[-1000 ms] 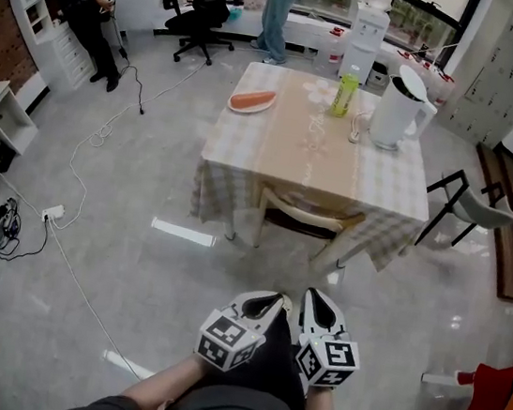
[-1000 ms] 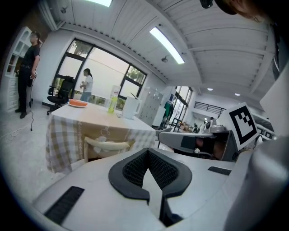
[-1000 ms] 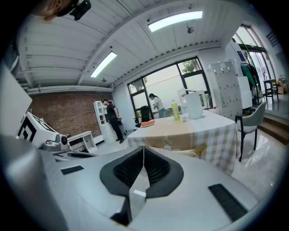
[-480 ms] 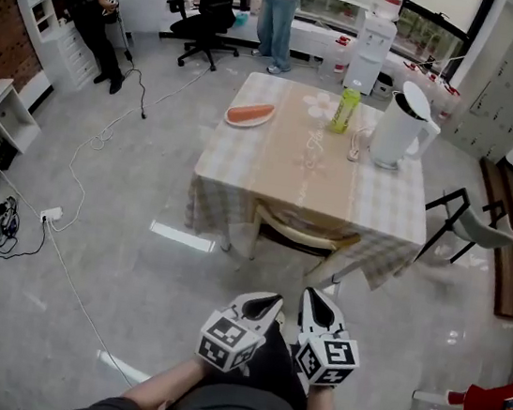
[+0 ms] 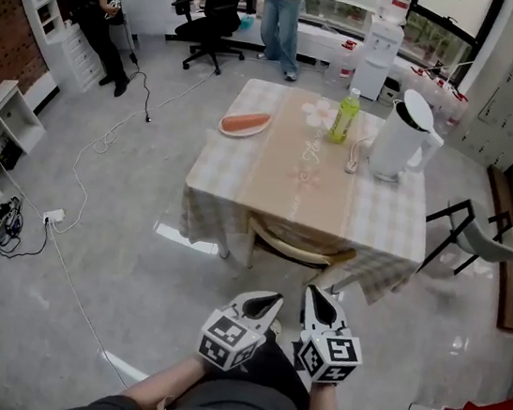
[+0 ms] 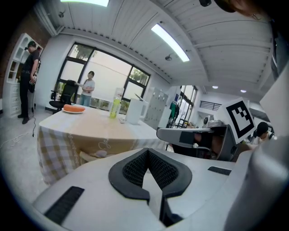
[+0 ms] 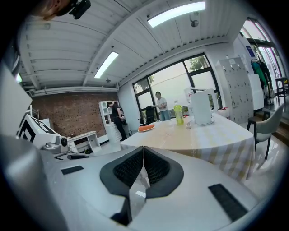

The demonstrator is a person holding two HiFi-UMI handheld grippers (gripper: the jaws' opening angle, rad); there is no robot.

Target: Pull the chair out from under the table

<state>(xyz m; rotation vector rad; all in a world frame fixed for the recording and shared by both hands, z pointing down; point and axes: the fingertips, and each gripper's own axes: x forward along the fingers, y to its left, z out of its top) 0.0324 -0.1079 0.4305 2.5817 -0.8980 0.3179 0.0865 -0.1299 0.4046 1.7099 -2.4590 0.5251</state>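
A light wooden chair is tucked under the near side of a table covered with a checked cloth; only its curved backrest shows. In the left gripper view the backrest peeks out below the cloth. My left gripper and right gripper are side by side just short of the chair, apart from it. Both are shut with nothing between the pads. The table fills the middle of the right gripper view.
On the table stand a white kettle, a green bottle, and a plate with an orange thing. A second chair stands at the right. Cables cross the floor at the left. People stand at the back.
Both grippers and the head have moved toward the table; the chair and table now sit lower in the view and nearer the grippers. Jaws stay shut.
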